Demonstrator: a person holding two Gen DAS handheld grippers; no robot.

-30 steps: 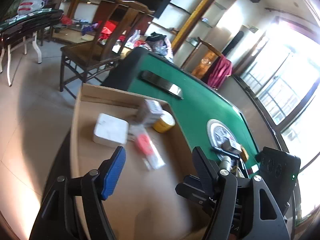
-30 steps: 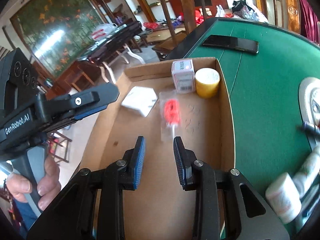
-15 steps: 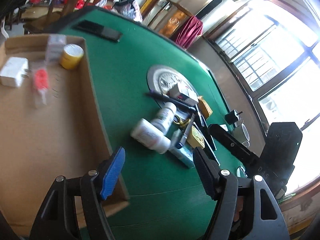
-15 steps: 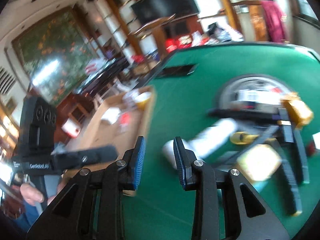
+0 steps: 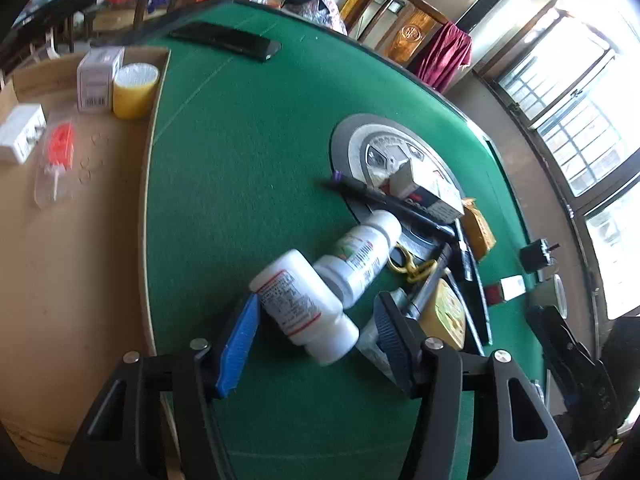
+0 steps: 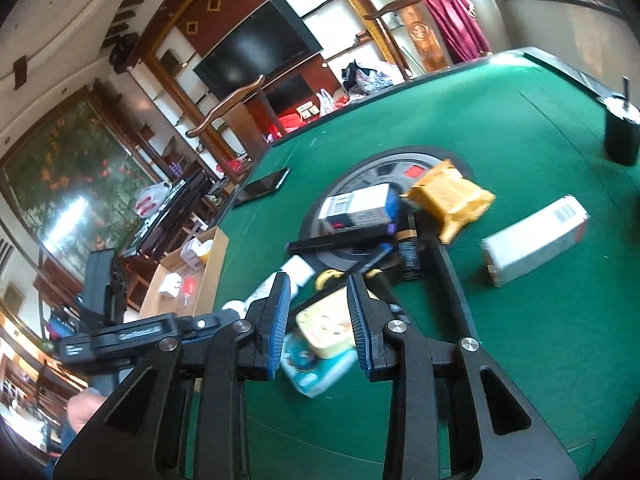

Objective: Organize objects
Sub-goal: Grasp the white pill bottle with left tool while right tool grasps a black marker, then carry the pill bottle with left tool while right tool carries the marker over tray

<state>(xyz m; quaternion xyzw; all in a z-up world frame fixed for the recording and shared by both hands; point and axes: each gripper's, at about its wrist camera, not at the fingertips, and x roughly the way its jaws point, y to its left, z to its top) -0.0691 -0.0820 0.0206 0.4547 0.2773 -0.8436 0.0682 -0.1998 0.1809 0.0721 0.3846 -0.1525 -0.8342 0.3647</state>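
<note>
A pile of loose objects lies on the green table. In the left wrist view my left gripper [image 5: 316,336] is open, its jaws on either side of a white pill bottle [image 5: 304,304] that lies on its side; a second white bottle [image 5: 360,256] lies behind it. A cardboard box [image 5: 72,240] at the left holds a yellow tape roll [image 5: 134,90], a small white carton [image 5: 98,78], a white charger [image 5: 20,132] and an orange item in a clear bag [image 5: 58,156]. My right gripper [image 6: 318,320] is open above a yellow tin [image 6: 326,326] and a teal packet [image 6: 316,368].
A round grey disc [image 5: 368,148] in the table's middle carries a box [image 5: 428,192] and black pens. A black phone [image 5: 224,40] lies at the far side. A white carton [image 6: 536,240], a mustard pouch [image 6: 452,196] and a dark cup [image 6: 622,132] lie to the right.
Both grippers have swung from the cardboard box over to the pile. The left gripper has come down around the white pill bottle. The right gripper's jaws stand wider apart.
</note>
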